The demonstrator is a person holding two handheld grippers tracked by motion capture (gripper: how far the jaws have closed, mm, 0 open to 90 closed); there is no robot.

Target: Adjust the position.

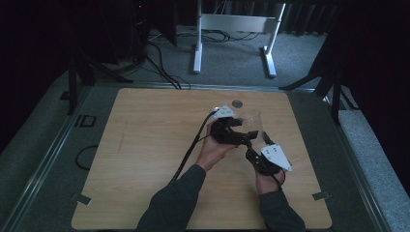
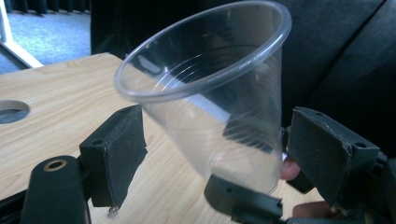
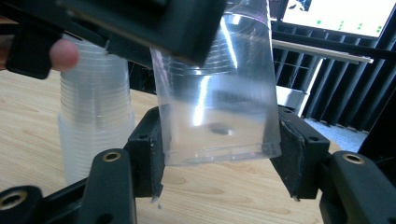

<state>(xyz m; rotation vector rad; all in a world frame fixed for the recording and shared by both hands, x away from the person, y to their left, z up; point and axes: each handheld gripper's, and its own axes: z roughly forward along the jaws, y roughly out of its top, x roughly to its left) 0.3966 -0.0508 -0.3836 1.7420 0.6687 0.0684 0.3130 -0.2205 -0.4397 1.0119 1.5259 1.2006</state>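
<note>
Clear cup (image 3: 217,98) is clamped near its base by the right claw (image 3: 219,154), above the table (image 1: 145,145), mouth tilted up. Left claw (image 2: 224,154) is spread around it, pads clear. Cup stack (image 3: 93,121) is seen beside it.

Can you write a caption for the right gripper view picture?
Right gripper clamps a clear plastic cup beside a stack of cups.

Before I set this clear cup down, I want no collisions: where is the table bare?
The table's left half is bare, from its left edge to the left gripper. It is crowded right of centre, where the right gripper holds the clear cup beside the cup stack.
</note>
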